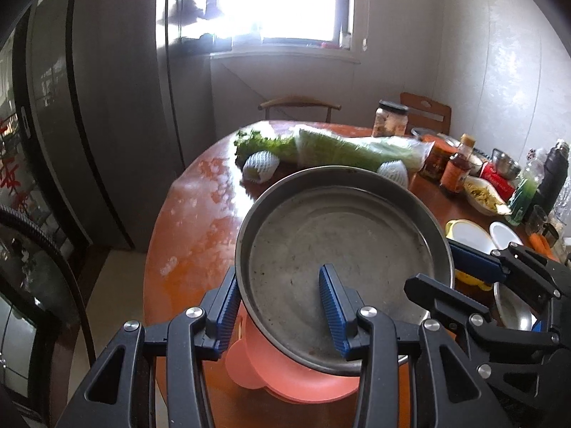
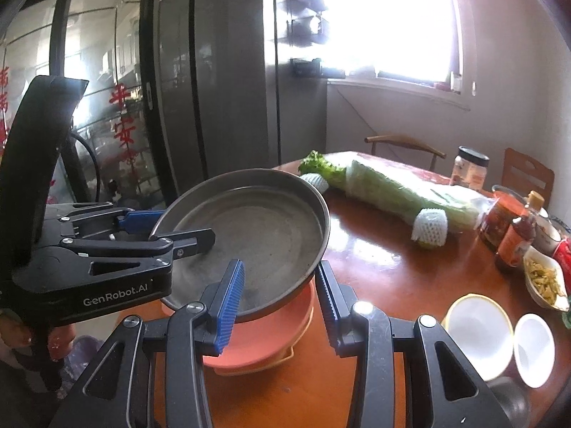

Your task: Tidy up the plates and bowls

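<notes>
A: Gripper status?

B: Two grippers, both on one metal pan (image 1: 342, 246). Left gripper (image 1: 282, 314) is clamped narrow on the near rim, one blue pad outside the wall, one inside. Right gripper (image 2: 280, 299) is clamped the same way on the opposite rim.

A: Where's the pan?

B: Held tilted above the stacked plates, over the near edge of the round wooden table (image 2: 385, 267). Can't tell if its underside touches the stack.

A: Stack count?

B: Salmon-pink plate (image 2: 264, 339) on top, one yellowish rim showing under it, so at least two. The pan hides the rest.

A: Other dishes?

B: Two white bowls (image 2: 478, 335) side by side on the table, right of the stack. One steel bowl (image 1: 506, 167) further back among the bottles.

A: Clutter?

B: One long bagged cabbage (image 1: 357, 149), two foam-netted fruits (image 1: 260, 166), one black-lidded jar (image 1: 390, 119), one sauce bottle (image 2: 515, 242), one dish of yellowish food (image 2: 544, 281). Two chairs (image 1: 299, 105) behind the table.
</notes>
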